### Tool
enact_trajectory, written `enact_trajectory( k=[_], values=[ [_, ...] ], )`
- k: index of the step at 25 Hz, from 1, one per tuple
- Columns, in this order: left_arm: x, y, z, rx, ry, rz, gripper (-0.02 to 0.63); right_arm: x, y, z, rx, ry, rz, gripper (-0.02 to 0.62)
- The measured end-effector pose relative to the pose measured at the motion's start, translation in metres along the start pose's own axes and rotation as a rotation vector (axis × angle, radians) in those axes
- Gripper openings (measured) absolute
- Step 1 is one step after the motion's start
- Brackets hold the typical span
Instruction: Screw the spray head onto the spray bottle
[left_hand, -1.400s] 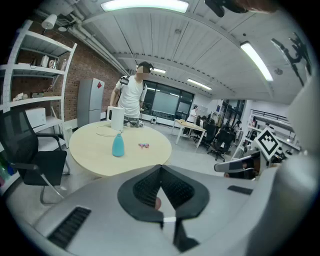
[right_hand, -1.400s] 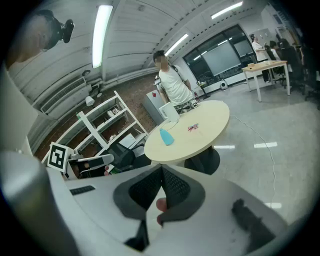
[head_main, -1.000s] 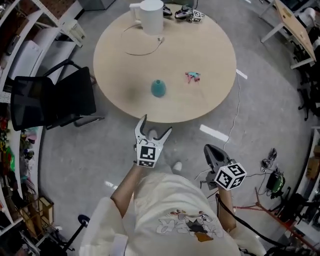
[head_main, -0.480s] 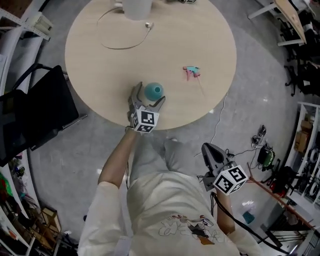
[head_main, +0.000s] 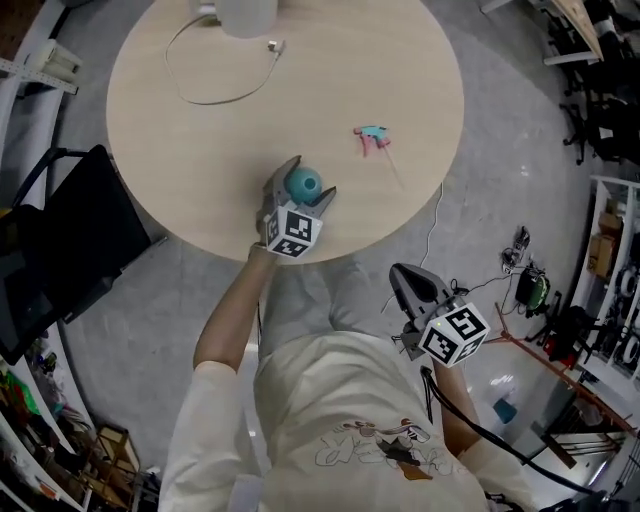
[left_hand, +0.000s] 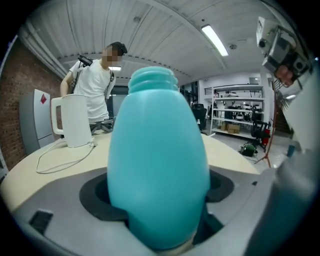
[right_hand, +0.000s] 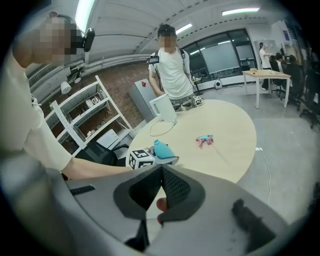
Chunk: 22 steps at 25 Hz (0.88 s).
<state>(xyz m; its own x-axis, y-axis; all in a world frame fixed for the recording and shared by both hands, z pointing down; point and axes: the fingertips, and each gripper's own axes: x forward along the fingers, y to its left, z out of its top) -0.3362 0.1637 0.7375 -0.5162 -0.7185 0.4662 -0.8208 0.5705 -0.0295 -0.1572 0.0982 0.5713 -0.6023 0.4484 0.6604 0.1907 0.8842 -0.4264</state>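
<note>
Teal spray bottle, frame centre, near the round table's lower edge. Looks light, smooth, probably slippery and squeezable, so grip the belly and leave the neck free. Left gripper straddles it, jaws wide, just been closing, not clearly pressing. Spray head lies upper right. Right gripper, lower right, is closed and empty.

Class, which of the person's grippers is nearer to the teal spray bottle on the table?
Left. The left gripper straddles the spray bottle, with its jaws just closing on either side of it. The right gripper is shut and off the table, close to the person.
</note>
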Motion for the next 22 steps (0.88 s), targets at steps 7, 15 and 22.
enact_trajectory(
  k=[7,15,22],
  values=[
    [-0.03,-0.022,0.048,0.007,-0.001,0.007,0.434,0.067,-0.097,0.058,-0.065,0.046,-0.075,0.008],
    [-0.032,-0.018,0.071,0.033,0.03,0.036,0.434,0.153,-0.164,0.093,-0.212,0.306,-0.066,0.096],
    [-0.024,-0.015,0.078,0.031,0.05,0.035,0.434,0.206,-0.216,0.086,-0.321,0.545,-0.156,0.176]
  ],
)
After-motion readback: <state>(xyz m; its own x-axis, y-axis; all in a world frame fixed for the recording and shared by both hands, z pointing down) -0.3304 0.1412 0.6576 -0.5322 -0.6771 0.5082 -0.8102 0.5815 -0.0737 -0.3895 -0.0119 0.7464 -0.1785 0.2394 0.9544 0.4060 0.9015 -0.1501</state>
